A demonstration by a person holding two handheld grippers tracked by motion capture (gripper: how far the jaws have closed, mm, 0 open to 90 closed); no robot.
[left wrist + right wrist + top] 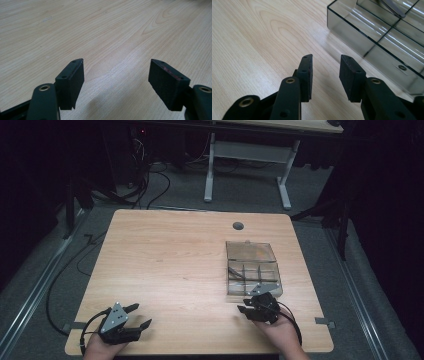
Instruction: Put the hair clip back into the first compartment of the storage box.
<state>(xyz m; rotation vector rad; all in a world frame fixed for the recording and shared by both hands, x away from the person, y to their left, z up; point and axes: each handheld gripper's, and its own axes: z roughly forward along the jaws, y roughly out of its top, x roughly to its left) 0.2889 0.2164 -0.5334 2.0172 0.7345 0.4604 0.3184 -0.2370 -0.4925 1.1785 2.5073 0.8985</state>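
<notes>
1. The left gripper [139, 316] sat low over the near left part of the light wooden desk [165, 260], held by the person's left hand [102, 349]; its jaws stood wide apart with nothing but bare wood between them.
2. The right gripper [245, 305] was held by the right hand [280, 332] near the desk's front edge on the right side; its jaws were parted by a narrower gap and gripped nothing.
3. A clear plastic compartment box [252, 268] lay just ahead of the right gripper and a little to its right, its near edge close to the gripper's body; its lid [250, 251] was laid open flat on the far side.
4. In the right gripper view the box [372, 37] showed dividers; a dark, slim object [392, 7] lay in a far compartment, too unclear to name.
5. The two grippers were well apart from each other.
</notes>
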